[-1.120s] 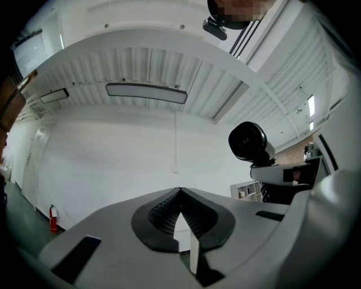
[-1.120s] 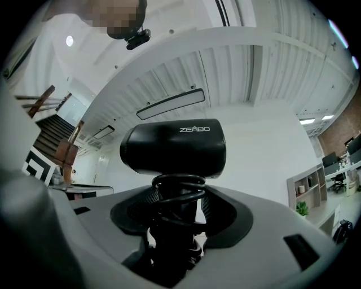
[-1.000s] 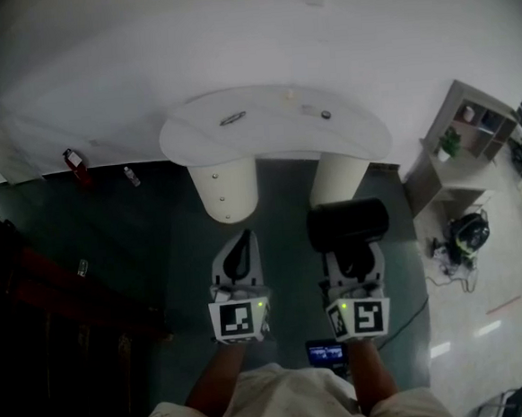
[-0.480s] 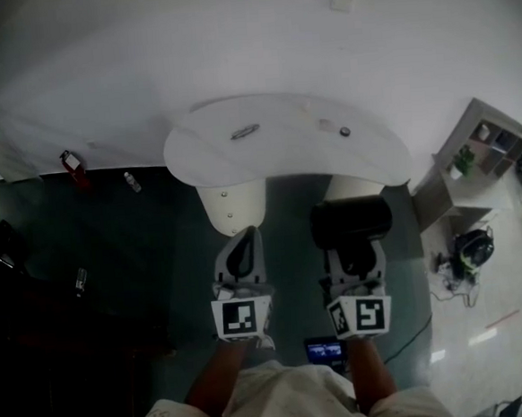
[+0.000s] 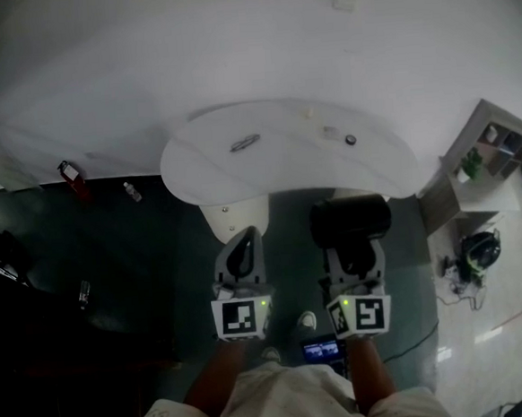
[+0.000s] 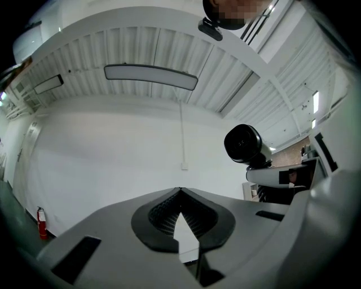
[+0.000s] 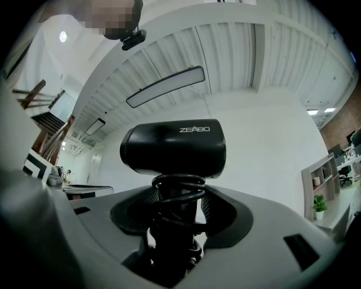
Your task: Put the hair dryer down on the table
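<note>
A black hair dryer (image 5: 350,219) stands upright in my right gripper (image 5: 355,257), which is shut on its handle. In the right gripper view the dryer's barrel (image 7: 175,148) rises above the jaws, and its coiled cord wraps the handle between the pads of my right gripper (image 7: 179,203). My left gripper (image 5: 242,240) hangs beside it with nothing in it; its tips (image 6: 180,192) meet. The dryer (image 6: 243,144) also shows at the right of the left gripper view. Both grippers are held in the air short of the white curved table (image 5: 202,149).
On the table lie a dark flat item (image 5: 245,143) and a few small bits (image 5: 350,139). The table's cream legs (image 5: 230,219) stand below it. A shelf unit (image 5: 485,145) and a dark bag (image 5: 478,251) are at the right, a red extinguisher (image 5: 71,176) at the left wall.
The table has slid lower in the head view and nearer to the grippers. Both grippers keep their places, with the dryer still held.
</note>
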